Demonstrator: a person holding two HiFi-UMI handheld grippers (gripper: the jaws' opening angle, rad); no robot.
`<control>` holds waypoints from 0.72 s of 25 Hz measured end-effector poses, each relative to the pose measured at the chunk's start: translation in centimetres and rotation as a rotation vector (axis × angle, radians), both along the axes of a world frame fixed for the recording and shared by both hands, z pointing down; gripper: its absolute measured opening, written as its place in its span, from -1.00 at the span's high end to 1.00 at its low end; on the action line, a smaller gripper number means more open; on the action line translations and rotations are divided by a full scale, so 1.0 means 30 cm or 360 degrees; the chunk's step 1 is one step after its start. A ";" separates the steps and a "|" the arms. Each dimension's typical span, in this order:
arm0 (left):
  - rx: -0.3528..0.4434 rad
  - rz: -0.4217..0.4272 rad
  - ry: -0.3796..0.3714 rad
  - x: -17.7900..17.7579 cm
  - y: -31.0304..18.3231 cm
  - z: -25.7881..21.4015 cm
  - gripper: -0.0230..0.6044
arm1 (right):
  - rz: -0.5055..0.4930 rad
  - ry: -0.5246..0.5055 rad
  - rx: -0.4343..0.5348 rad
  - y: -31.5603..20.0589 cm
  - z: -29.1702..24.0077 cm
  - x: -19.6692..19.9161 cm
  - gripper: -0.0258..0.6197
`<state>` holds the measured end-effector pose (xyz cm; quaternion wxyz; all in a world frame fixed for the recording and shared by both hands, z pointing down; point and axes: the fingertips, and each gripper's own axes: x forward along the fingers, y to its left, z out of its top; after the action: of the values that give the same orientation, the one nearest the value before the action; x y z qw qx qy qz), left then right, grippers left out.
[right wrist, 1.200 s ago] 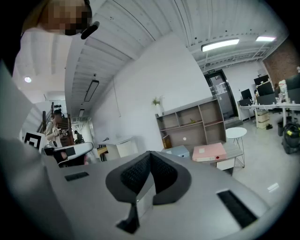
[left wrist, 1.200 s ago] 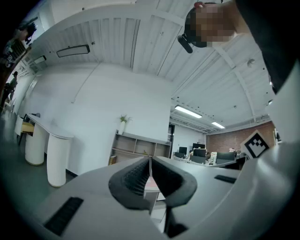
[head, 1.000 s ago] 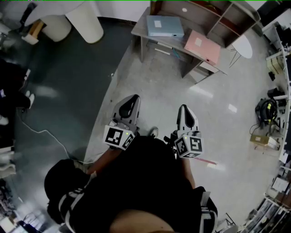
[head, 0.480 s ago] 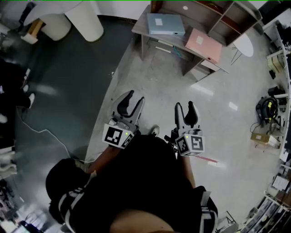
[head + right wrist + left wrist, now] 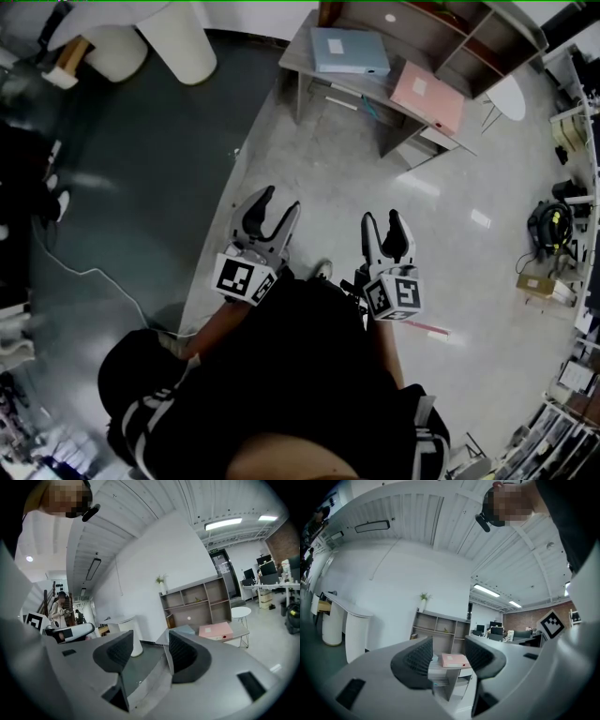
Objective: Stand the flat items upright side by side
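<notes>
Flat on desk (image 5: pixel 298 49): blue file (image 5: pixel 349 51), pink file (image 5: pixel 429 97).

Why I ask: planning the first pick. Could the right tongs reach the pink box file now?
Probably not: the right tongs, just opened and empty, hang well short of the pink box file, bare floor between. Nothing blocks the way; stepping closer should do.
</notes>
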<state>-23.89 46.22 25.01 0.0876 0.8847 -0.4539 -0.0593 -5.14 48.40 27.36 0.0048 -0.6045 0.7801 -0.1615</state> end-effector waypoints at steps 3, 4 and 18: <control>-0.0007 0.0021 -0.0001 -0.044 -0.018 0.007 0.28 | 0.0015 0.0006 -0.0011 -0.021 0.002 -0.046 0.14; -0.0014 0.0031 0.0003 -0.059 -0.025 0.013 0.28 | 0.0024 0.0006 -0.0015 -0.030 0.005 -0.061 0.15; -0.0107 0.0106 0.0014 -0.139 -0.219 0.138 0.26 | 0.0048 -0.0026 -0.0089 -0.239 0.090 -0.187 0.14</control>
<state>-28.07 39.63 29.16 0.1211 0.8957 -0.4256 -0.0451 -10.74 41.22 30.04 -0.0033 -0.6146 0.7661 -0.1881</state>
